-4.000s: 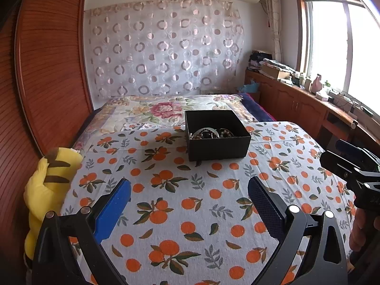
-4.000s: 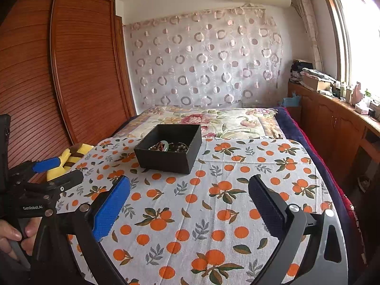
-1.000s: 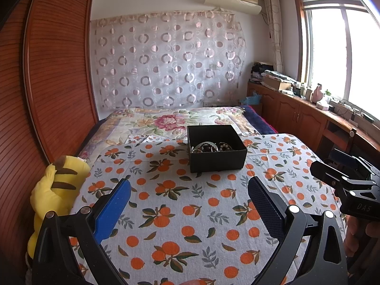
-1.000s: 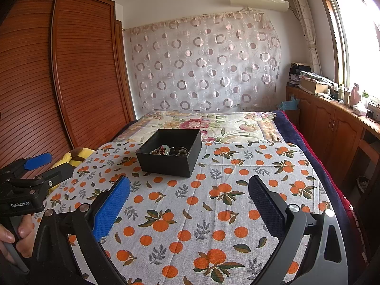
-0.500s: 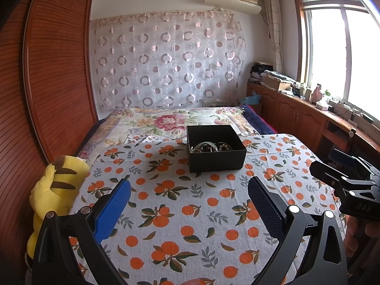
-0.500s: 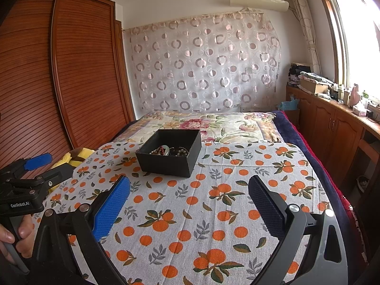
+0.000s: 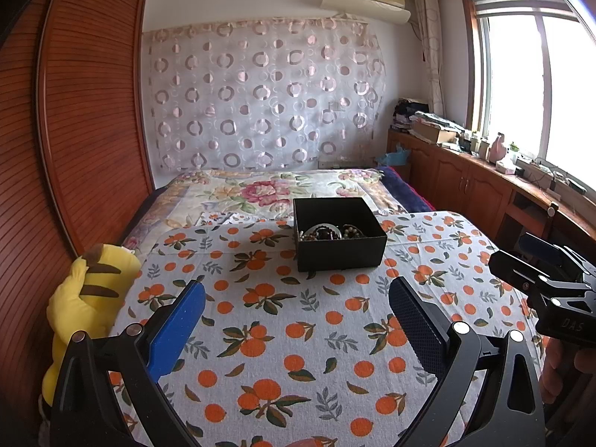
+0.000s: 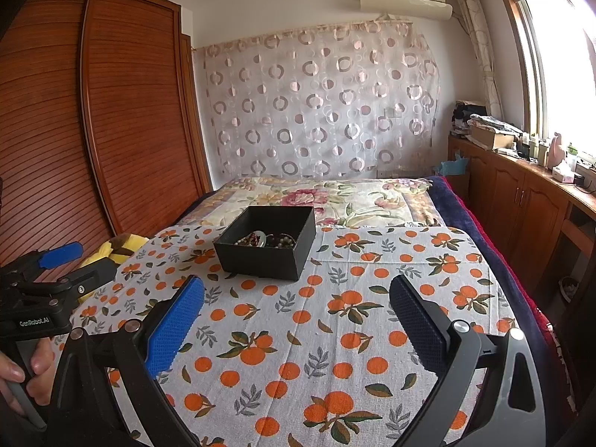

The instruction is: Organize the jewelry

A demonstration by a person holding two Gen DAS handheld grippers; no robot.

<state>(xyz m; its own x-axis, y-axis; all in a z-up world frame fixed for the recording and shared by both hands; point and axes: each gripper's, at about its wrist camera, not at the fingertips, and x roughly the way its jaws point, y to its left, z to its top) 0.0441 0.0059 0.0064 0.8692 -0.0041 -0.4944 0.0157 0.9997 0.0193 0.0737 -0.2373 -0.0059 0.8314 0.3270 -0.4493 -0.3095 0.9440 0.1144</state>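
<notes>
A black open box [image 7: 339,249] stands on the orange-print cloth [image 7: 283,327], with a heap of bead bracelets and other jewelry [image 7: 327,231] inside. It also shows in the right wrist view [image 8: 266,257] with the jewelry [image 8: 266,240] in it. My left gripper [image 7: 296,292] is open and empty, held well short of the box. My right gripper [image 8: 296,290] is open and empty, also short of the box. Each gripper shows at the edge of the other's view, the right one [image 7: 536,272] and the left one [image 8: 63,264].
A yellow striped plush toy [image 7: 87,298] lies at the cloth's left edge beside the wooden wardrobe [image 7: 74,130]. A floral bedspread [image 7: 268,190] lies behind the box. A wooden counter [image 7: 484,182] with clutter runs along the window at right.
Both grippers have drawn back and risen since four seconds ago, so the box looks smaller and farther. Almost nothing has moved over the last second. Both stay open.
</notes>
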